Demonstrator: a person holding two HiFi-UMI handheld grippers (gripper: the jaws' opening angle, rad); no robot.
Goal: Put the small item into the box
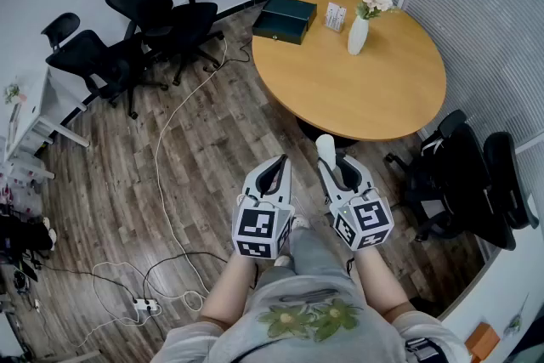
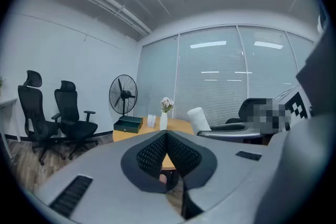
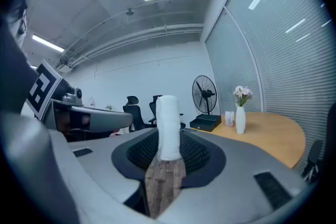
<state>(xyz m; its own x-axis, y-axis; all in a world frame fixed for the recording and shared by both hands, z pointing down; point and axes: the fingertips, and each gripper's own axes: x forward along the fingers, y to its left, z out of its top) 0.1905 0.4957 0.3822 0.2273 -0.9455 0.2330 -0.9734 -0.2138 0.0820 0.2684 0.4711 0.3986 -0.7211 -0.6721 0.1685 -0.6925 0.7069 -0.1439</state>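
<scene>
Two grippers are hanging over the wooden floor (image 1: 195, 140) here, short of the near edge of the round bench (image 1: 357, 98), so the task is sitting at roughly the halfway mark. The pick-up part is looking done. The right gripper (image 1: 342, 170) is pinching the small item (image 3: 168, 123), a white roll-shaped thing. Its fingers (image 3: 198, 155) are pressing on the lower end while the rest is sticking up past the tips. The left gripper (image 1: 274, 167) is carrying nothing, with its fingers (image 2: 149, 153) pressed together at the tips.

What's left, judging from this: the roll is needing a trip across to the box (image 1: 287, 18) and then a drop inside. The box is sitting at the far left edge of the bench, well apart from both grippers. It's dark green and looking shut from the head view, so the lid is probably needing to come open first, maybe a job for the free left gripper.

On labels, nothing readable is showing. The marker cubes (image 1: 259, 229) are only wearing black-and-white square patterns. The little card stand (image 1: 336, 16) between the box and the flower vase (image 1: 358, 34) is showing print too small to make out.
</scene>
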